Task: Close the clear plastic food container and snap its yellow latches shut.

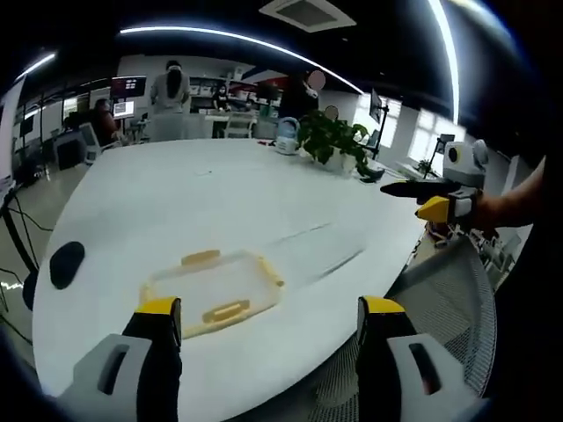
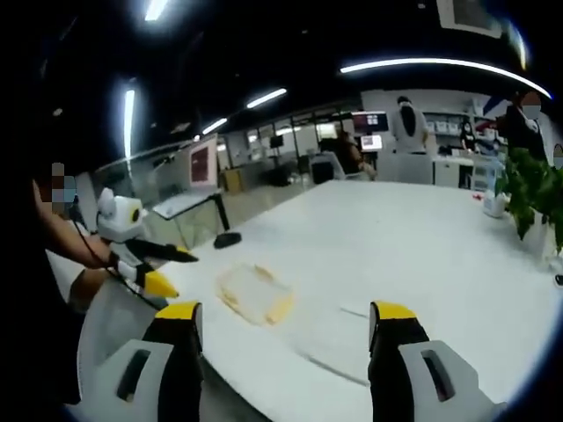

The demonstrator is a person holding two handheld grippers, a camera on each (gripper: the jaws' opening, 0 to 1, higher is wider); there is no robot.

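the clear food container [image 1: 212, 291] sat near the white table's [image 1: 264, 202] edge, probably light, slippery plastic; best pressed at its yellow latches [image 1: 226, 311]. left gripper [image 1: 270, 321] and right gripper [image 2: 288, 325] hung wide apart, empty.

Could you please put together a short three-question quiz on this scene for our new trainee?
1. True or false: the left hand-held gripper is shut on the clear plastic food container.
2. Multiple choice: the container rests on A) the mesh chair, B) the white table, C) the floor.
3. Fill in: beyond the container, at the table's far side, stands a potted ____.

Key
1. False: its jaws stand apart, short of the container.
2. B, near the table's edge; the right hand-held gripper is also open above that edge.
3. Plant.
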